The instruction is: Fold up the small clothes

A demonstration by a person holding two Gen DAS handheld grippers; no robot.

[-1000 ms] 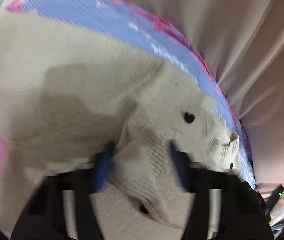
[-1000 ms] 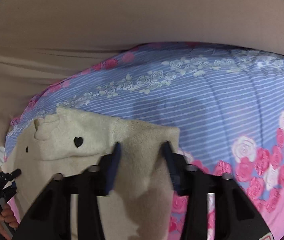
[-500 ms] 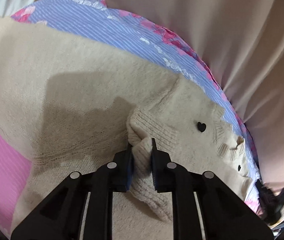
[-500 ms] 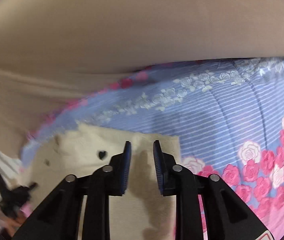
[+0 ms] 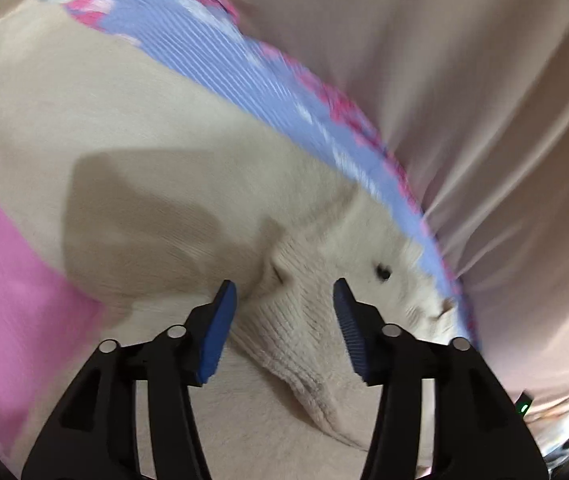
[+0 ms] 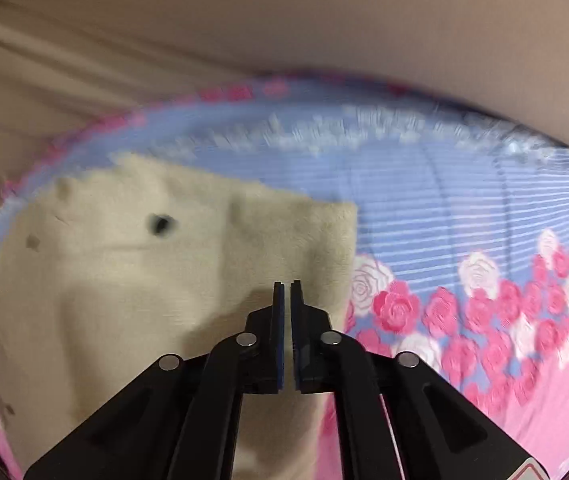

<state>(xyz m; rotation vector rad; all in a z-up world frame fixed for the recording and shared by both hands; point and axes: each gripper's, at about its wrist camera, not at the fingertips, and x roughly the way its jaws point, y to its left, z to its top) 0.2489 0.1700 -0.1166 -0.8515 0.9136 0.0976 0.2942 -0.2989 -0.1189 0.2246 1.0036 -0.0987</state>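
Left gripper (image 5: 284,294) jaws, earlier pinching the ribbed sleeve (image 5: 300,332), now opening astride it; right gripper (image 6: 286,286) closed, empty.

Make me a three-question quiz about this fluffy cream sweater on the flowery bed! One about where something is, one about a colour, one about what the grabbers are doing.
1. Where does the cream sweater lie?
A. on the flowery bedspread
B. on a wooden floor
C. in a basket

2. What colour is the small heart on the sweater?
A. red
B. black
C. green

3. How do the two grippers stand?
A. both wide apart
B. left jaws apart, right jaws together
C. left jaws together, right jaws apart

Answers:
1. A: the blue-striped bedspread with pink roses shows around the sweater's edges.
2. B: the heart is a dark black spot on the cream knit.
3. B: the left gripper is opening, its blue pads either side of a ribbed fold without pressing it, while the right gripper has its pads nearly touching, with nothing seen between them.
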